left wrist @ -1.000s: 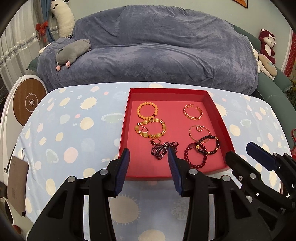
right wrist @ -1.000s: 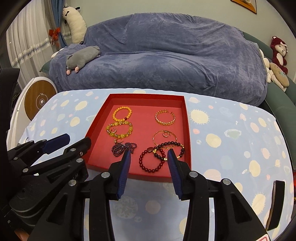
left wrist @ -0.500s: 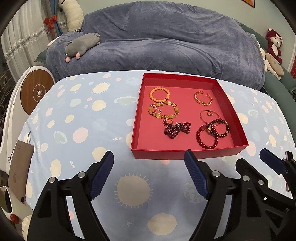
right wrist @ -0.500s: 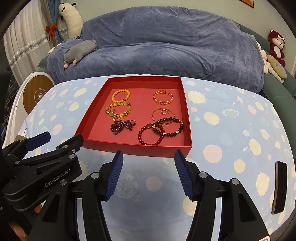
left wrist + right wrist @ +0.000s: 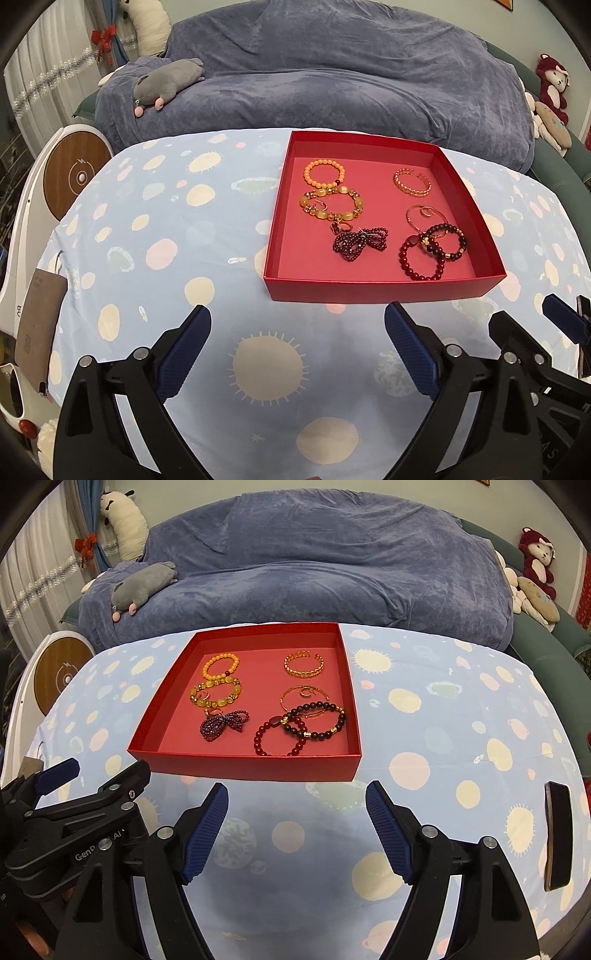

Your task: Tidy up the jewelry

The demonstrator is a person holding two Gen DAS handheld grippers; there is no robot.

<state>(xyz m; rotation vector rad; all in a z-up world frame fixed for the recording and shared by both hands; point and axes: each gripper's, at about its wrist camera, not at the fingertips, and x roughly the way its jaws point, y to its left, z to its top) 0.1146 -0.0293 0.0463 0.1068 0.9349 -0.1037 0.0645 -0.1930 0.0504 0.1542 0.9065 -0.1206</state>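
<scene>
A red tray (image 5: 380, 290) (image 5: 243, 768) sits on the spotted blue tablecloth and holds several bracelets. An orange bead bracelet (image 5: 324, 174) (image 5: 221, 666), a yellow bead bracelet (image 5: 330, 203) and a gold cuff (image 5: 412, 181) (image 5: 304, 664) lie toward the back. A dark purple bead bunch (image 5: 360, 240) (image 5: 223, 722), a thin gold bangle (image 5: 421, 218), a dark bead bracelet (image 5: 314, 720) and a red bead bracelet (image 5: 421, 258) (image 5: 280, 738) lie nearer. My left gripper (image 5: 297, 345) and right gripper (image 5: 297, 825) are open and empty, in front of the tray's near wall.
A dark phone (image 5: 557, 834) lies on the cloth at the right. A blue-covered sofa (image 5: 314, 85) with a grey plush (image 5: 166, 81) stands behind the table. A white round device with a wooden face (image 5: 74, 177) is at the left edge.
Both grippers have opened wide and pulled back from the tray toward the table's near side. The jewelry in the tray has not moved.
</scene>
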